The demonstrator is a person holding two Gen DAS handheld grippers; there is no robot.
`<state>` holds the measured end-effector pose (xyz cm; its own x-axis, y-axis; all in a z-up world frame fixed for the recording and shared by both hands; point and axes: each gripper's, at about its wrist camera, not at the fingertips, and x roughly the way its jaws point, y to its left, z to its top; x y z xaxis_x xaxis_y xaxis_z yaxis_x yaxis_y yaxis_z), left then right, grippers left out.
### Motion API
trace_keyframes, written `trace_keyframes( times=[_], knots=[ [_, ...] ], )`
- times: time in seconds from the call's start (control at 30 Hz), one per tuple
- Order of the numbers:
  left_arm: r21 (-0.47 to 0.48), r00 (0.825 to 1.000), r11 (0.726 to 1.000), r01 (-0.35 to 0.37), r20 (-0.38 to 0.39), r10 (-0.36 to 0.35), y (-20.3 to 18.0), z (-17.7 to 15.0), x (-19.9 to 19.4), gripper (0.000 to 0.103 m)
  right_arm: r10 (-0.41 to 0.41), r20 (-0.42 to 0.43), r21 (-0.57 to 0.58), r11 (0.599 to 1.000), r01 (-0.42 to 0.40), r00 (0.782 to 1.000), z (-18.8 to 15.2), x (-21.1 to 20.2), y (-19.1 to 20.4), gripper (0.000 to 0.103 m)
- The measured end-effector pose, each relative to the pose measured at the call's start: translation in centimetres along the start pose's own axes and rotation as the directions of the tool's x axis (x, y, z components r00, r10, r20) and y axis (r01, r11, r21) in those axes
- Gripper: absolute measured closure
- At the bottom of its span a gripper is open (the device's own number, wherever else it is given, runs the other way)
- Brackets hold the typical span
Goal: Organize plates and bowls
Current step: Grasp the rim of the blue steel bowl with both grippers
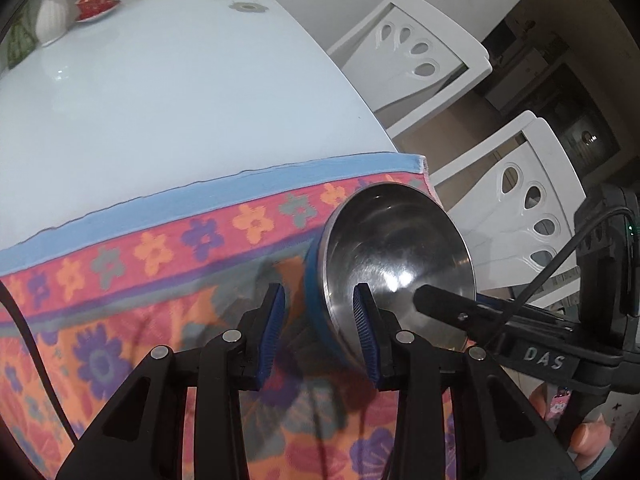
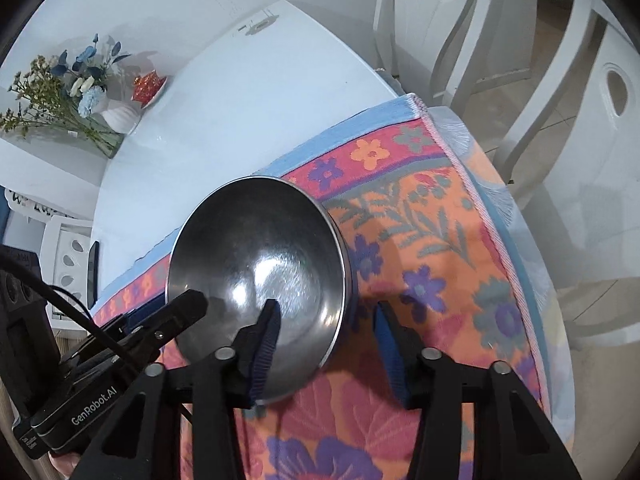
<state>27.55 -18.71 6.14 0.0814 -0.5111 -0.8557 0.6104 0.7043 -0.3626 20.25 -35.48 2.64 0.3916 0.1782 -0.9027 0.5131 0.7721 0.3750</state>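
Observation:
A steel bowl [image 1: 400,248] with a blue outer wall rests on the floral cloth [image 1: 160,280] near the table corner. My left gripper [image 1: 319,302] straddles the bowl's near-left rim, one blue pad inside and one outside. A gap shows between the outer pad and the wall. In the right wrist view the same bowl [image 2: 260,248] has my right gripper [image 2: 327,314] astride its right rim. The left finger is inside, and the right finger stands clear of the wall. Each view also shows one finger of the other gripper reaching into the bowl.
The floral cloth [image 2: 420,240] covers the near end of a white table [image 1: 180,100]; its corner and edge lie just right of the bowl. At the far end stand a white vase of flowers [image 2: 116,116] and a red cup on a saucer [image 1: 96,2]. White chairs [image 1: 520,208] line the right side.

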Motion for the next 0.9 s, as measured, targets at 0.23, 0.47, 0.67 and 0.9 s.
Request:
trace_keyframes(
  times=[0.23, 0.47, 0.67, 0.9],
  knots=[
    [0.017, 1.000, 1.000, 0.018, -0.007, -0.018, 0.1, 0.4, 1.0, 0.084, -0.017, 0.004, -0.030, 0.999, 0.017, 1.000, 0.2, 1.0, 0.0, 0.072],
    [0.022, 0.999, 0.999, 0.032, 0.016, -0.032, -0.3, 0.0, -0.6, 0.084, -0.033, 0.003, -0.026, 0.999, 0.033, 0.999, -0.8, 0.2, 0.4, 0.073],
    [0.027, 0.999, 0.999, 0.017, 0.042, -0.019, -1.0, -1.0, -3.1, 0.084, -0.030, 0.011, -0.032, 0.999, 0.030, 0.999, -2.5, -1.9, 1.4, 0.073],
    [0.031, 0.997, 0.999, 0.009, 0.075, -0.011, -2.2, -2.8, -6.5, 0.084, -0.027, 0.022, -0.047, 0.999, 0.028, 0.999, -4.9, -5.1, 2.7, 0.073]
  ],
)
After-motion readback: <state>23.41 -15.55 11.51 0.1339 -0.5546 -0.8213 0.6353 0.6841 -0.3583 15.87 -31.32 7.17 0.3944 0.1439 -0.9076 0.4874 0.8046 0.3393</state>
